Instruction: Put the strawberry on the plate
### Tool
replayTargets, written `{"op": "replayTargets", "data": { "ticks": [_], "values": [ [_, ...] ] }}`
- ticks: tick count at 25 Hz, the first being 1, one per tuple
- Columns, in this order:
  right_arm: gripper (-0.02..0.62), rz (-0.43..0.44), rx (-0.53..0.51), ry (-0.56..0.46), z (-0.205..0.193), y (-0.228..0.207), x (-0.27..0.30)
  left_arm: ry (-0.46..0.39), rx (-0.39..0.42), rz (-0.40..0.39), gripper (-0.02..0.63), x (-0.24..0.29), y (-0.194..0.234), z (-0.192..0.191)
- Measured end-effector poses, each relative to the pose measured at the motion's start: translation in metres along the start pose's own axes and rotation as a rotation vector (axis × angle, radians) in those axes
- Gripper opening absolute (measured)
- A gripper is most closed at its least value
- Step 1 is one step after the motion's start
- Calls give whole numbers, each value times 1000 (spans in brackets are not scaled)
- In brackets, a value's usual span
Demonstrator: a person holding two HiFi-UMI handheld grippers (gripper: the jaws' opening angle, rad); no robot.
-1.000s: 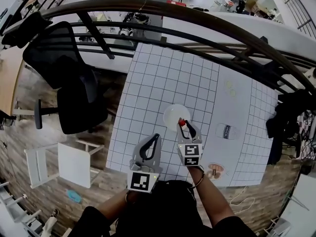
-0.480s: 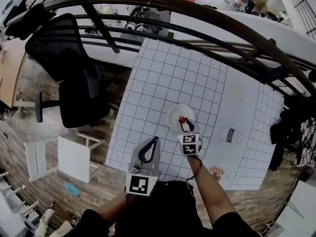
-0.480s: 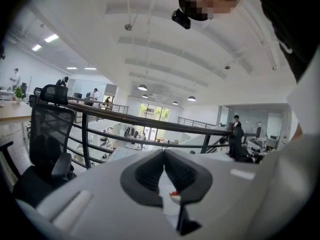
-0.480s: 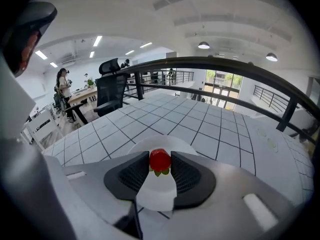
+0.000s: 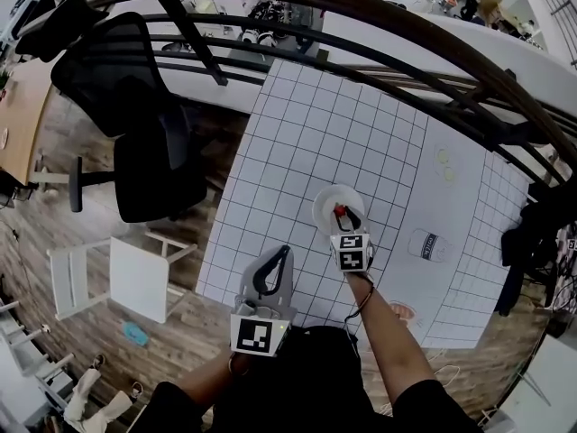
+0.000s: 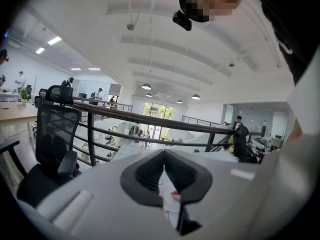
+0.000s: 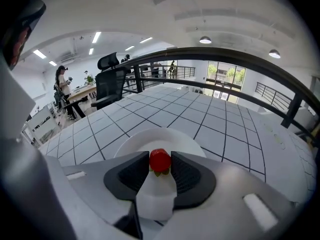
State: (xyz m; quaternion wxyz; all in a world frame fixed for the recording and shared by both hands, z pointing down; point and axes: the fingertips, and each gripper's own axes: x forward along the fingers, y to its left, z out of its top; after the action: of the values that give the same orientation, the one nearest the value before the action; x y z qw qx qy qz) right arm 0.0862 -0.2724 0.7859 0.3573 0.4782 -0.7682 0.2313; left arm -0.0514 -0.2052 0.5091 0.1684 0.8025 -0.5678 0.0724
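In the right gripper view, a red strawberry [image 7: 160, 160] with green leaves is pinched between the tips of my right gripper [image 7: 160, 164], which is shut on it. It hangs just over the near part of a round white plate [image 7: 131, 140]. The head view shows the same plate [image 5: 326, 204] on the gridded white table [image 5: 297, 142], the strawberry [image 5: 340, 211] above its right half and the right gripper [image 5: 343, 216] reaching in from the near side. My left gripper [image 5: 286, 253] is held back near the table's front edge, jaws together and empty, its tips [image 6: 164, 153] touching.
A white can [image 5: 430, 245] lies on its side right of the plate. A small dish [image 5: 402, 313] sits near the table's front right corner. A black office chair [image 5: 153, 152] and a white stool [image 5: 135, 278] stand left of the table. A dark railing [image 5: 379, 52] runs behind.
My right gripper has carried the strawberry forward from the plate's near rim to over the plate. The left gripper has stayed put.
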Motion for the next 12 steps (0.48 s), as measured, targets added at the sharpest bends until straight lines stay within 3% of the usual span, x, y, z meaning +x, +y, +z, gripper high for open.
{"op": "replayTargets", "data": {
  "ticks": [12],
  "values": [
    [155, 20, 20, -19, 5, 3, -2, 6, 3, 21, 11, -9, 5, -2]
  ]
}}
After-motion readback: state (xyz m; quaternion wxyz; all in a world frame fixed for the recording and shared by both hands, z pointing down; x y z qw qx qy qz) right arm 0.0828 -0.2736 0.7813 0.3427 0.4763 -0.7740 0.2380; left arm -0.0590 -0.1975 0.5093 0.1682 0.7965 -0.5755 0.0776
